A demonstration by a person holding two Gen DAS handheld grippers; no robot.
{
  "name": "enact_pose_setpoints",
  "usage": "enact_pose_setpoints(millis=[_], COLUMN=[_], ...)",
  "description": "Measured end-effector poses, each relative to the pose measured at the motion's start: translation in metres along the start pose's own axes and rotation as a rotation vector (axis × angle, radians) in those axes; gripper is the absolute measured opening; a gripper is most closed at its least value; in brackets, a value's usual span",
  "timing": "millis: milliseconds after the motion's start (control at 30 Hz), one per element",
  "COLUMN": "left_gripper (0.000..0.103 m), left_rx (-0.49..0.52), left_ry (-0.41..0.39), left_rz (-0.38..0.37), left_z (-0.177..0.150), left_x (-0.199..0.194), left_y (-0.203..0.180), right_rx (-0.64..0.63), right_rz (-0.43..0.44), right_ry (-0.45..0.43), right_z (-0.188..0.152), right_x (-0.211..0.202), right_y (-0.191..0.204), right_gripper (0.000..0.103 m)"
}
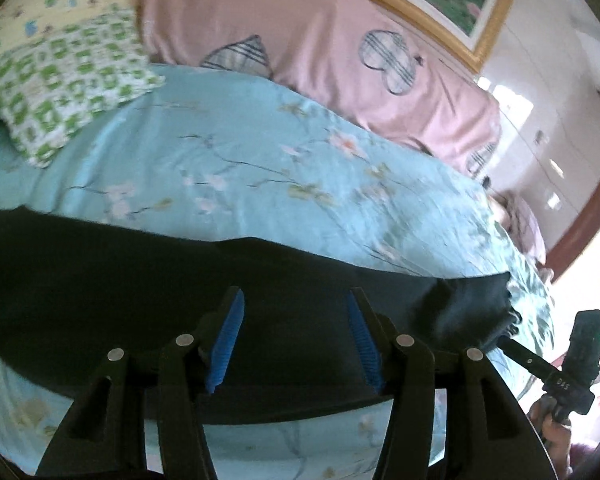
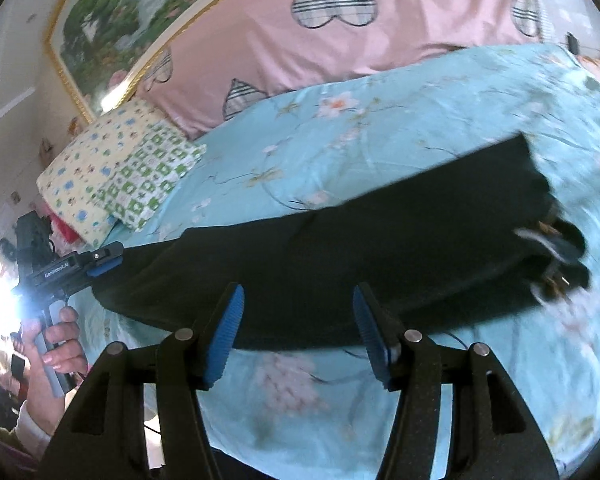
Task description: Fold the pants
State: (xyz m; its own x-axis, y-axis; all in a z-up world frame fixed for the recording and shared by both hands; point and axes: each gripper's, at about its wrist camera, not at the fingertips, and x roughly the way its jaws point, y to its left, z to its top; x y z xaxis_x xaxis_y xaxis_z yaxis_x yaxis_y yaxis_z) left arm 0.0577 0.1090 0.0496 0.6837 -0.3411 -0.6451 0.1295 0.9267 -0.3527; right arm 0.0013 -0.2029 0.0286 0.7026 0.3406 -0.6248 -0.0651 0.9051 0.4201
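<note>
Black pants (image 2: pixel 340 264) lie in a long band across the blue floral bed (image 2: pixel 380 128). Left tongs (image 1: pixel 296 336) and right tongs (image 2: pixel 298 332) both gape wide, gripping nothing. Far end of pants blurred, possibly the waistband.

What you cannot make out from either wrist camera

Your black fabric pants (image 2: pixel 340 248) blur at the waist end, where the drawstring tips (image 2: pixel 548 252) smear into streaks. In the left wrist view the same pants (image 1: pixel 120 280) hide the bed under them, and their near edge sits behind your left tongs (image 1: pixel 296 340). Your right tongs (image 1: pixel 504 338) show there only as a dark body by the frame's edge; the pants' corner covers the tips. The gold-framed landscape painting (image 2: pixel 112 36) is cut off by the frame. The light blue flowered bedspread (image 2: pixel 580 340) is smeared at right.
</note>
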Motion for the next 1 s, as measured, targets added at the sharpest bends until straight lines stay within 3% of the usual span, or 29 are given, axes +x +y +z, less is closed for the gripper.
enact_pose_setpoints(millis=[433, 733, 1000], left_gripper=[0.064, 0.068, 0.072], left_rx=[0.181, 0.243, 0.344], left_ry=[0.069, 0.102, 0.147], left_rz=[-0.113, -0.163, -0.200], left_z=[0.012, 0.022, 0.029], left_x=[0.039, 0.062, 0.088], left_y=[-0.080, -0.115, -0.152], right_rx=[0.152, 0.229, 0.374], right_rz=[-0.137, -0.177, -0.203], right_ry=[-0.051, -0.043, -0.063], right_z=[-0.014, -0.015, -0.002], right_x=[-0.033, -0.038, -0.033], right_y=[-0.041, -0.061, -0.083], right_gripper=[0.064, 0.066, 0.071])
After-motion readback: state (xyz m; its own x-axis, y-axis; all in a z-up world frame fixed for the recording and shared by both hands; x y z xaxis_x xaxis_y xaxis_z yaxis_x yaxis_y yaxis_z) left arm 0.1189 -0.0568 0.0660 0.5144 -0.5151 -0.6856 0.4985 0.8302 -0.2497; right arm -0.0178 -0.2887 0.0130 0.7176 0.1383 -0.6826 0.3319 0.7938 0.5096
